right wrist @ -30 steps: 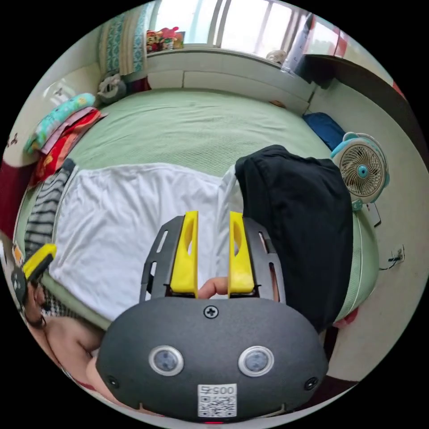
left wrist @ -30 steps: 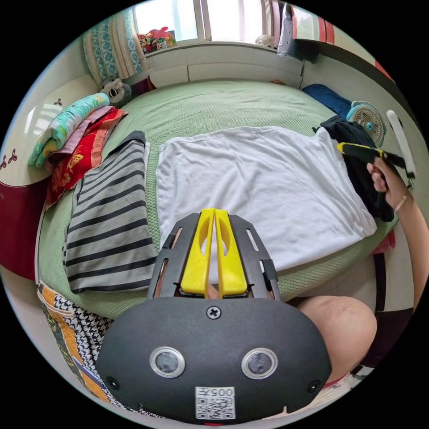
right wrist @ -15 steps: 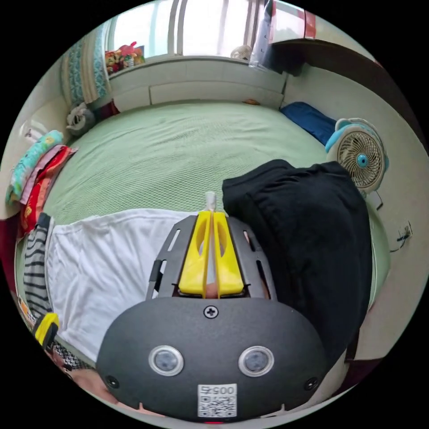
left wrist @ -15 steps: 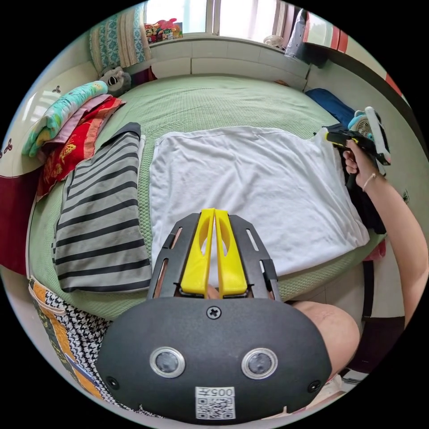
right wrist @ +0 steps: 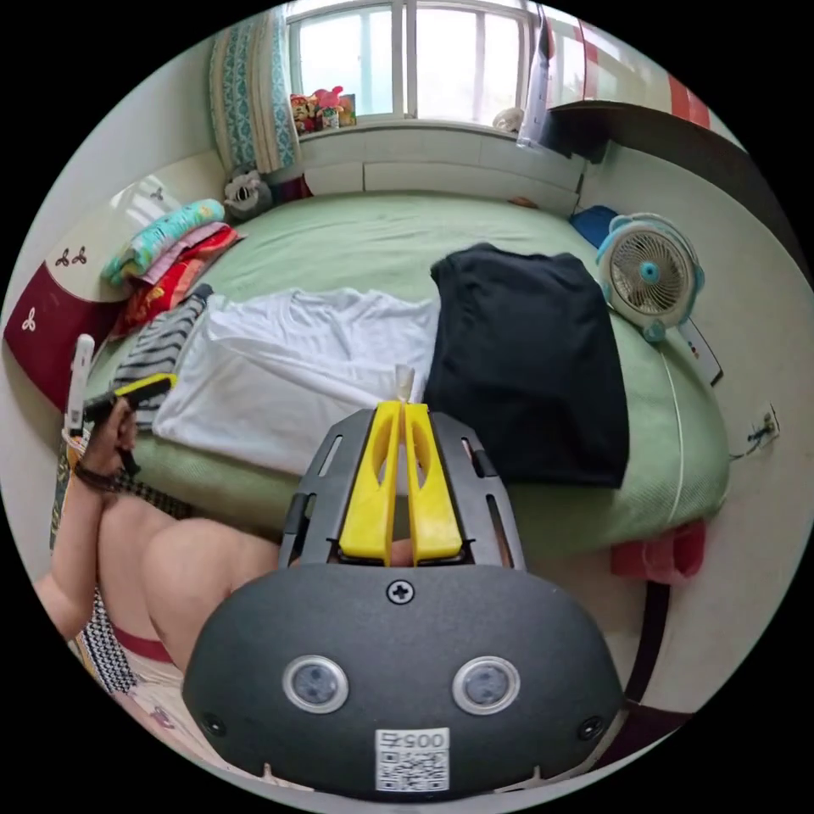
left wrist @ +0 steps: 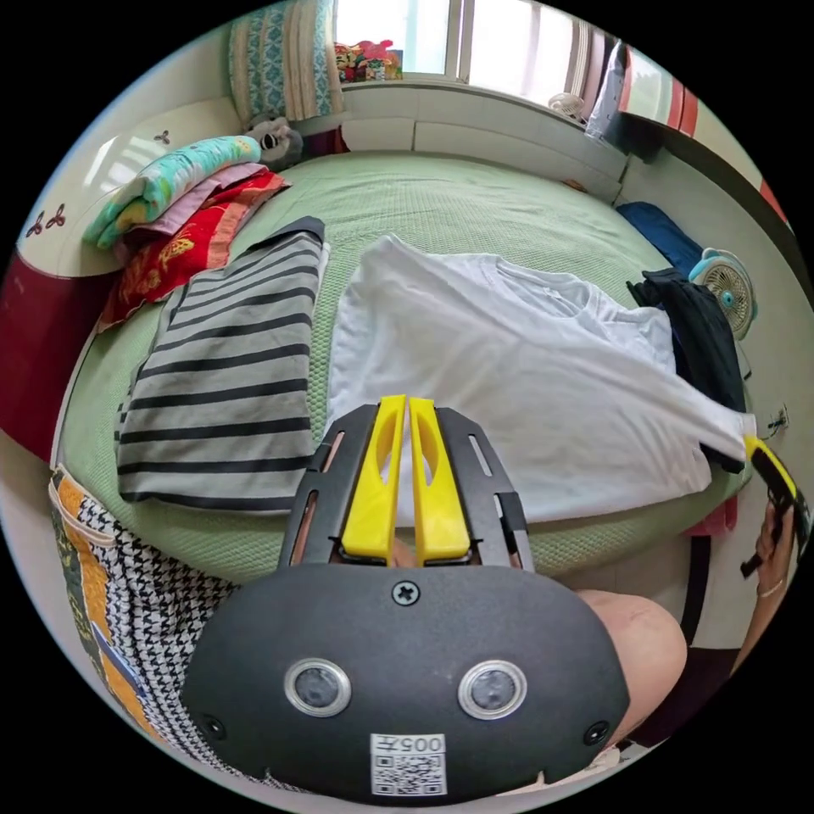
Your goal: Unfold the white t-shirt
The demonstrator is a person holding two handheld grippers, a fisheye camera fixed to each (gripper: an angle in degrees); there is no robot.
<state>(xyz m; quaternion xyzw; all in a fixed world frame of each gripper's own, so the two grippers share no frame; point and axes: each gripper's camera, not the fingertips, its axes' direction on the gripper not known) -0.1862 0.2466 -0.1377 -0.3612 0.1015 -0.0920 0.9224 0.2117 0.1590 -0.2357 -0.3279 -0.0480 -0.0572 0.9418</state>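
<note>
Peeling open now, white t-shirt (left wrist: 509, 356) is trailing limp from right gripper (right wrist: 400, 405), jaws clamping its corner; left gripper (left wrist: 405, 405) is staying pressed together, holding nothing.

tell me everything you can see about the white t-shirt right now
The white t-shirt is plain, thin, soft-looking cloth, lying on the green bed between a striped shirt and a black garment. Its upper layer is partly opened, showing the round neckline. One corner is drawn off the bed's edge into a taut point, pinched in the right gripper. The left gripper is shut over its near edge; whether it holds cloth is unclear.
</note>
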